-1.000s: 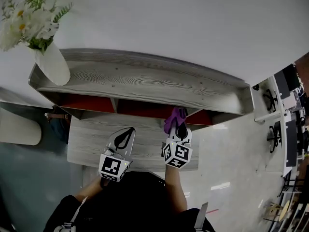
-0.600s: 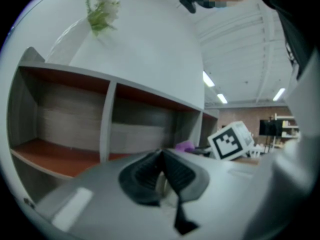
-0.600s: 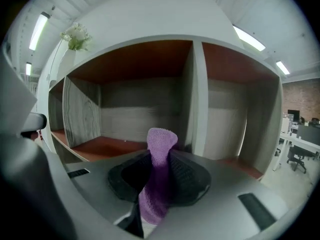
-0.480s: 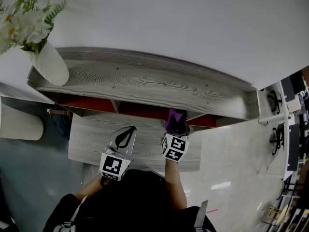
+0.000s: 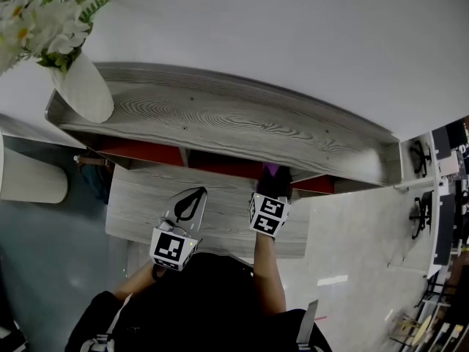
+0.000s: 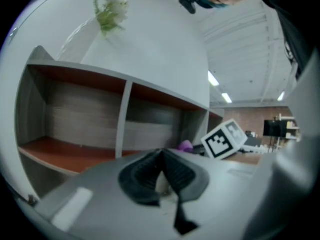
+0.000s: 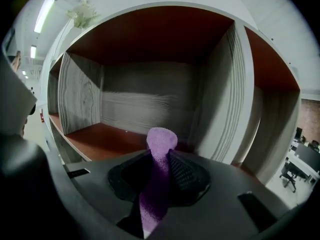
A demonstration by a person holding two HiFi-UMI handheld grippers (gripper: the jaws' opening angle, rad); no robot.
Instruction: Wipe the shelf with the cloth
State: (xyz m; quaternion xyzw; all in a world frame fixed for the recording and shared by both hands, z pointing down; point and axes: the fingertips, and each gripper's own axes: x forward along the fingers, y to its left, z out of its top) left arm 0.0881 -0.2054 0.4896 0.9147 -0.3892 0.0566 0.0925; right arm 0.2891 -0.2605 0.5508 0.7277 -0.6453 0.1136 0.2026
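Deeper into the shelf (image 5: 220, 119) went the right claw (image 7: 161, 156), pinching the purple cloth (image 7: 161, 138); left claw (image 6: 161, 156) closed.

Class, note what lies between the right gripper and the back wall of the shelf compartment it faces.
The purple cloth held in the right gripper, then bare reddish shelf floor, seen in the right gripper view.

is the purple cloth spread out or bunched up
Bunched up: the cloth is pinched into a narrow strip between the shut jaws of the right hand-held gripper, its rounded end poking out toward the shelf.
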